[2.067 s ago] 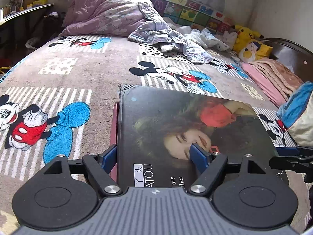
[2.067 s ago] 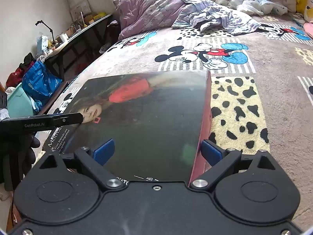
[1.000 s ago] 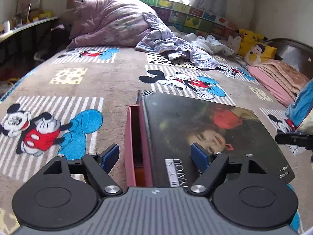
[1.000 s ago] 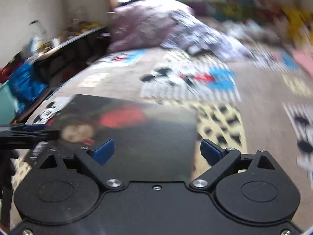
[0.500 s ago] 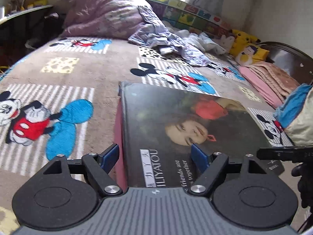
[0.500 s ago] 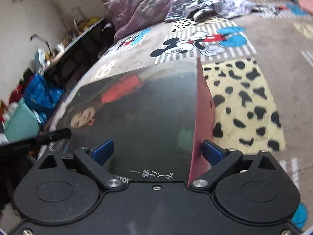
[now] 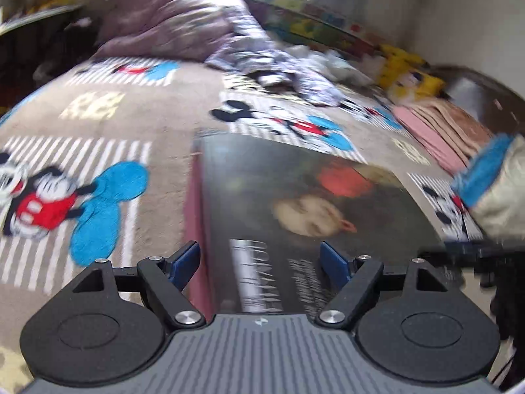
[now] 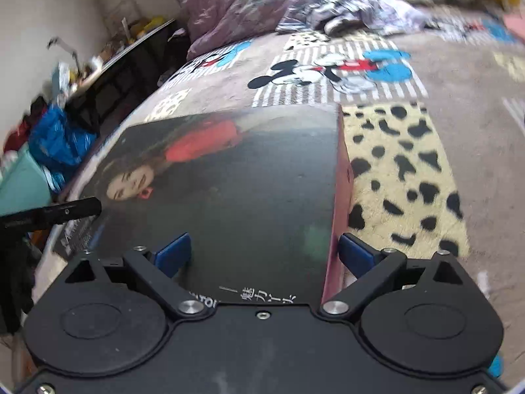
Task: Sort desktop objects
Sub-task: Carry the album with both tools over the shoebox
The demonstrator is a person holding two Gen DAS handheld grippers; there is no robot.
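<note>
A large flat dark box with a woman's portrait on its lid (image 7: pixel 295 203) and red sides lies on the Mickey Mouse bedspread (image 7: pixel 108 124). It also shows in the right wrist view (image 8: pixel 229 180). My left gripper (image 7: pixel 262 262) is open, its blue pads straddling the box's near left corner. My right gripper (image 8: pixel 262 252) is open, its pads straddling the box's near right corner from the other side. Neither is closed on it. The other gripper's finger shows at each view's edge (image 7: pixel 466 252) (image 8: pixel 59 211).
A purple duvet (image 7: pixel 170 26) and crumpled clothes (image 7: pixel 295 69) lie at the bed's far end. Folded pink blankets (image 7: pixel 439 131) and a yellow plush (image 7: pixel 410 75) sit at the right. A cluttered desk (image 8: pixel 108 55) and blue bag (image 8: pixel 59 138) stand beside the bed.
Both grippers have stayed open around the box's corners. The views shifted and blurred with hand motion; the box lid sits closed again after showing its red inside a second ago.
</note>
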